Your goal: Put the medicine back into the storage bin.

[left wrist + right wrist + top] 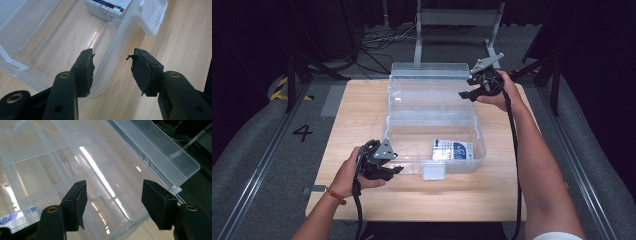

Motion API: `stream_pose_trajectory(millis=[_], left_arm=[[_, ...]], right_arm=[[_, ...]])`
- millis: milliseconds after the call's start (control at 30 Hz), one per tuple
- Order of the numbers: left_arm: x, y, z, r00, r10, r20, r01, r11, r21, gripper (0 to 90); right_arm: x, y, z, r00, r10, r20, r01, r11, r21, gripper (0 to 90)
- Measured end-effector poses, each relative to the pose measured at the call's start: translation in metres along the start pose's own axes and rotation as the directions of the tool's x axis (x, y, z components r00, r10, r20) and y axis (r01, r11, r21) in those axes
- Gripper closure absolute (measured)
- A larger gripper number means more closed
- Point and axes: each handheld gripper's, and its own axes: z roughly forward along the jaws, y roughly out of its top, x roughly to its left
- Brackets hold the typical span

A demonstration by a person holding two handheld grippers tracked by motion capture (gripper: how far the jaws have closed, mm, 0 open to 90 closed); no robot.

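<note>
A clear plastic box sits open on the wooden table, its lid tipped back at the far side. A small blue-and-white carton lies inside (near the front wall). The left gripper hovers by the box's front left corner; the right gripper is at the far right edge, jaws apart

A lab or test room (dark-curtained): a wooden table on grey carpet, floor rails, loose cables, hazard tape.
</note>
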Motion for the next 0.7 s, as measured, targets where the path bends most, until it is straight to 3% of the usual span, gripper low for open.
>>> stream_pose_trajectory(millis=[133,233,433,600,700], left_arm=[[0.003,0.004,0.004,0.9996,0.025,0.012,-0.025,0.9988,0.043,53.6],[0.007,0.009,0.007,0.9987,0.041,0.032,-0.043,0.9965,0.072,54.1],[0.007,0.02,0.022,0.994,0.073,0.081,-0.084,0.9862,0.143,57.6],[0.011,0.027,0.031,0.991,0.077,0.11,-0.097,0.9765,0.192,67.6],[0.012,0.03,0.035,0.9918,0.073,0.105,-0.095,0.9717,0.216,71.5]], right_arm=[[0.0,0.006,0.011,0.9995,-0.031,0.01,0.03,0.999,0.035,41.4],[-0.002,0.009,0.019,0.9994,-0.035,-0.009,0.035,0.997,0.069,41.4],[-0.008,0.012,0.03,0.9981,-0.053,-0.032,0.057,0.991,0.119,39.9],[-0.013,0.008,0.034,0.9925,-0.087,-0.087,0.1,0.98,0.17,48.2],[-0.013,0.01,0.033,0.9865,-0.119,-0.113,0.136,0.977,0.167,55.9]])
